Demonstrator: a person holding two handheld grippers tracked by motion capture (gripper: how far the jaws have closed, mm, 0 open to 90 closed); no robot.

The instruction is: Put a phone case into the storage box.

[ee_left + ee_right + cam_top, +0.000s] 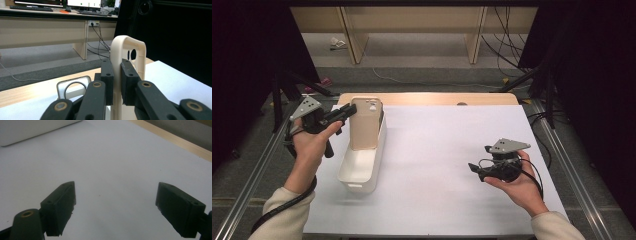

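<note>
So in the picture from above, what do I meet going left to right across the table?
The left gripper, whose fingers pinch a beige phone case standing in the white bin, then a bare stretch of white table cover, then the right gripper, fingers open, in the other hand.

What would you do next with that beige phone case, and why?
Probably lower it a little further into the white bin and then open the jaws. The left gripper is shut on the edge of the phone case, which stands upright with its lower end already in the bin. The right gripper is open over the bare white mat, off to the side.
</note>
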